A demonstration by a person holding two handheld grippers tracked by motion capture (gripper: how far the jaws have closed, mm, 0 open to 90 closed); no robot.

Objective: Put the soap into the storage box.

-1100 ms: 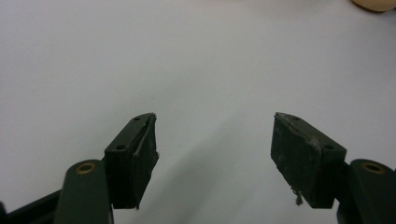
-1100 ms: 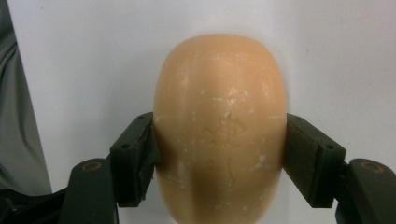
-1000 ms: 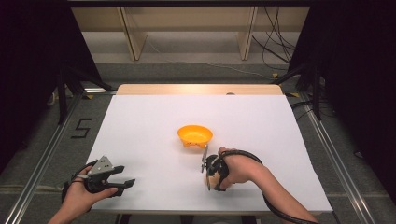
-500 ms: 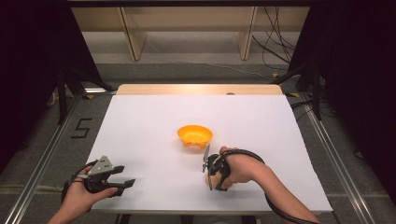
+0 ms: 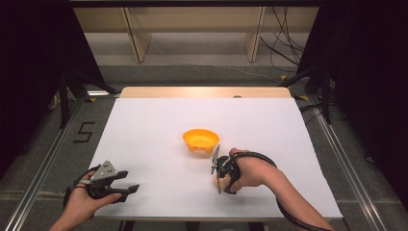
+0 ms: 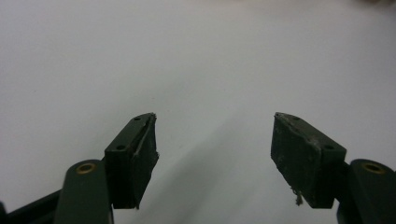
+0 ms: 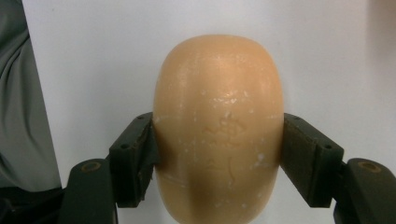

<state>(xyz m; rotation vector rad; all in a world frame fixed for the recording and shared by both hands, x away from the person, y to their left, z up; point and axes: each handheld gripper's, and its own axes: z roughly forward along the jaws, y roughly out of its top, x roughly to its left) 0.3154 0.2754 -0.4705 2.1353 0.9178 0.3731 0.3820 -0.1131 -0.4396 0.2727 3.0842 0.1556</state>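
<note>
Left side of the table (image 5: 144,125): the left gripper (image 5: 126,188) lies low near the front left corner, held in the person's left hand (image 5: 79,202), a grey three-cornered plate on top. Its jaws stand wide apart, nothing between them; in the left gripper view the gap over the left gripper (image 6: 212,154) shows bare white tabletop.

Centre: an orange bowl (image 5: 200,140) sits upright on the white surface, a little back from the middle, well apart from the left gripper. Inside looks plain orange; contents too small to tell.

Right of centre, just in front of the bowl: the right gripper (image 5: 218,179), in the person's right hand (image 5: 252,171), points leftward and down toward the table. A tan, rounded bar of soap (image 5: 216,180) shows at its tips. In the right gripper view the soap (image 7: 218,126) is oval, peach-coloured, with a faint stamped mark, and both pads (image 7: 140,156) of the right gripper (image 7: 217,154) press against its sides. Jaws wide, yet clamped on the bar. White tabletop behind it.
</note>
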